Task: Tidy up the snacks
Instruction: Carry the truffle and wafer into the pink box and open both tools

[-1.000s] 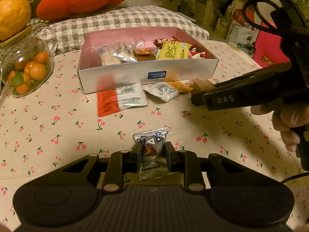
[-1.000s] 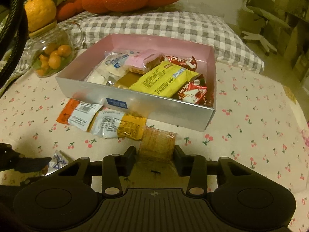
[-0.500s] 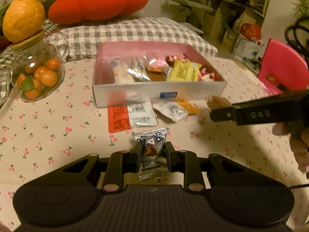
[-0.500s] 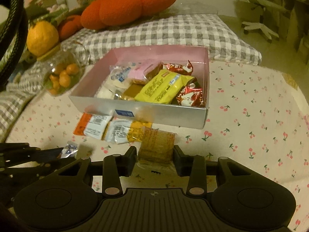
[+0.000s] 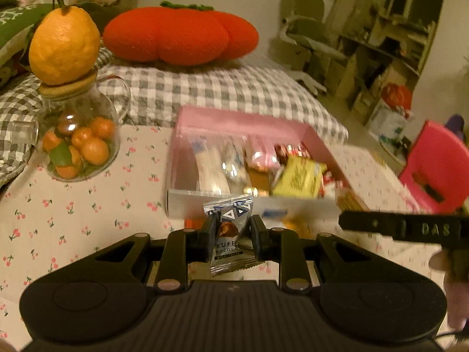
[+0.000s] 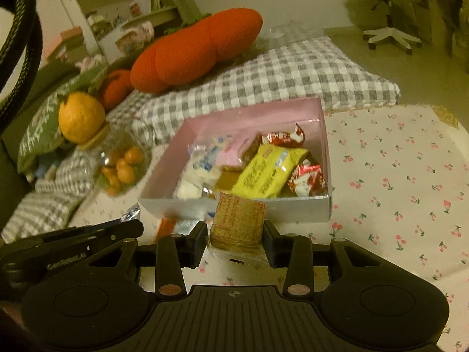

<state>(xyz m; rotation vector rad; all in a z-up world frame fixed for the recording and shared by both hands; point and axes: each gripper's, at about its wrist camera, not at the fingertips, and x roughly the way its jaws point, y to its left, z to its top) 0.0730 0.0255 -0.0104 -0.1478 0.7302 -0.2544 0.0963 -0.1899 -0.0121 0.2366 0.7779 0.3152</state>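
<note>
Left gripper clamped on a silver chocolate packet, right gripper clamped on a brown wafer packet, both held above the cherry-print tablecloth, near side of the pink snack box

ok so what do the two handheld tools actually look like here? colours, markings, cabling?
Both are matte black plastic. The left tool and the right tool each have a ribbed centre plate, two round discs at the sides, and metal pivot pins on the finger linkages. The right one shows raised "DAS" lettering on its side in the left view; the left one shows "GenRobot.AI". A black braided cable loops at upper left.
</note>
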